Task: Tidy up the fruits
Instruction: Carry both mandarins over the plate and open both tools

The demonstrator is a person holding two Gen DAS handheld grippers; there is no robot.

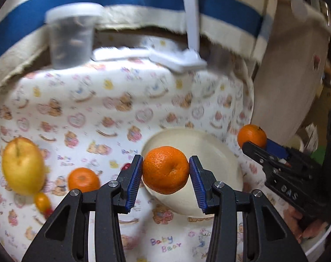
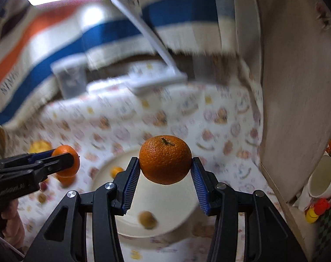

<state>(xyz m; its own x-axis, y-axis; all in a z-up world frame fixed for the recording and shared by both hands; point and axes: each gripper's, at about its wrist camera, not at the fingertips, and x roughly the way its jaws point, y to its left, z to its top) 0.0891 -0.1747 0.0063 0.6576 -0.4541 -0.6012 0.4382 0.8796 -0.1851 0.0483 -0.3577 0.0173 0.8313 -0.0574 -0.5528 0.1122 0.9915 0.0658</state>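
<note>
The left gripper (image 1: pixel 166 170) pinched a tangerine (image 1: pixel 166 170) between its blue pads, held above the near edge of the cream plate (image 1: pixel 217 152). The right gripper (image 2: pixel 165 163) clamped a second tangerine (image 2: pixel 165 159) over the same plate. Left of the plate lay a third tangerine (image 1: pixel 83 179), then a yellow apple (image 1: pixel 23 166). Beyond the plate stood a clear lidded tub (image 1: pixel 72 35).

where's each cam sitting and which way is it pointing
Left wrist: on the left gripper, looking along its fingers at its tangerine above the white plate; right gripper at right.
Right wrist: on the right gripper, facing its tangerine above the plate; left gripper at left.
Shared: plate, bear-print cloth, both grippers.
</note>
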